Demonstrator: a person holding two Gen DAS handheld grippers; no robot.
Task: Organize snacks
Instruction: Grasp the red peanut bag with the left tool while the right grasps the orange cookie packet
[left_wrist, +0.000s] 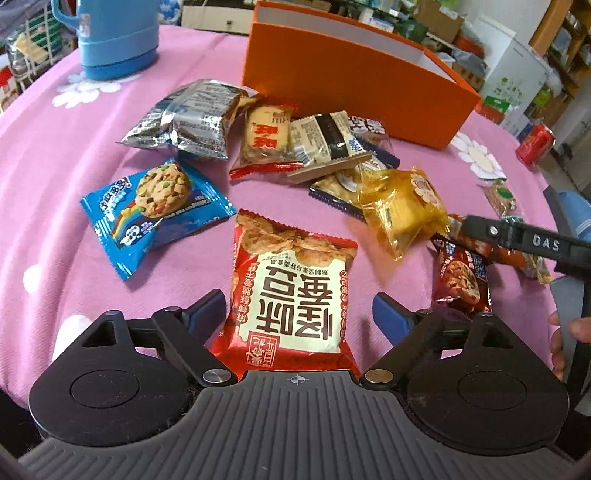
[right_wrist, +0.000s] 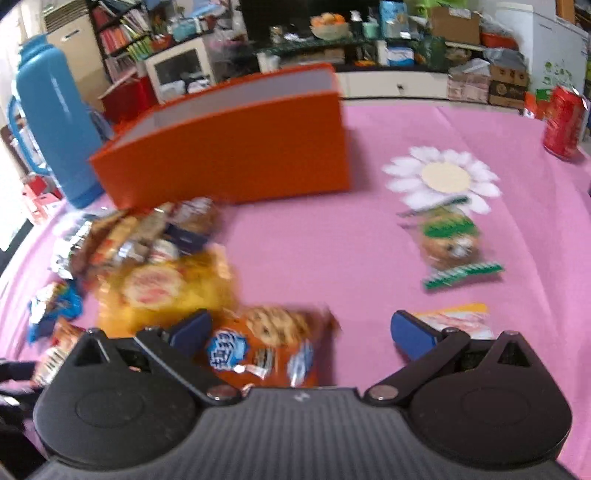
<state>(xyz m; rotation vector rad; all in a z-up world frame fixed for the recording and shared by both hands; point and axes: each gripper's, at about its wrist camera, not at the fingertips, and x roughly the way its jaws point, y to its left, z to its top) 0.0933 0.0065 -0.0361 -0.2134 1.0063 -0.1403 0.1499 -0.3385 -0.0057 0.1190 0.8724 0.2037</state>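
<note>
The left gripper (left_wrist: 299, 312) is standing wide around a red and white crinkled snack packet (left_wrist: 291, 295) on the pink cloth (left_wrist: 55, 192), the right gripper (right_wrist: 301, 330), wide too, is probably straddling a blurred orange cookie packet (right_wrist: 266, 347), and behind is standing an orange cardboard box (left_wrist: 351, 88).

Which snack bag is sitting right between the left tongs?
The big red and white packet, lying flat between the open left tongs. The blue cookie packet and yellow packet lie farther away on the pink cloth.
</note>
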